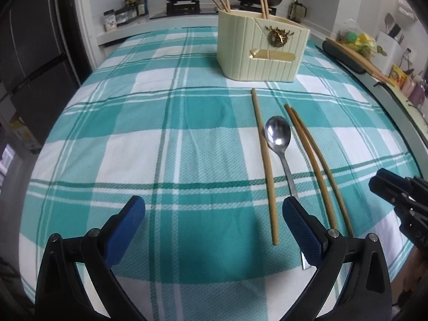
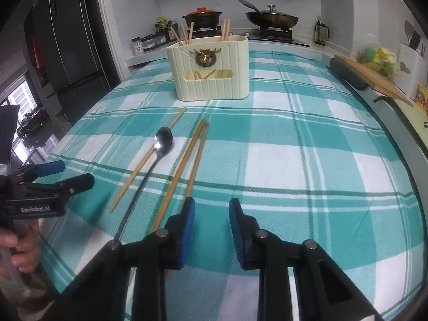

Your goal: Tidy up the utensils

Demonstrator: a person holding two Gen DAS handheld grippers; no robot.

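A cream utensil holder (image 1: 260,48) (image 2: 211,67) with several chopsticks in it stands at the far side of the checked cloth. In front of it lie a metal spoon (image 1: 278,136) (image 2: 163,141), a single chopstick (image 1: 263,160) (image 2: 144,160) left of it and a pair of chopsticks (image 1: 315,165) (image 2: 187,160) right of it. My left gripper (image 1: 214,214) is open and empty, its right finger over the spoon's handle. My right gripper (image 2: 211,214) is open and empty, its left finger by the near ends of the pair. The right gripper also shows at the left wrist view's right edge (image 1: 396,192), and the left gripper at the right wrist view's left edge (image 2: 61,174).
The teal and white cloth (image 1: 160,133) (image 2: 307,160) covers the table. Behind it a stove holds a red-lidded pot (image 2: 202,17) and a pan (image 2: 271,18). A cutting board (image 2: 374,77) lies on the right counter. A dark fridge (image 2: 72,53) stands at left.
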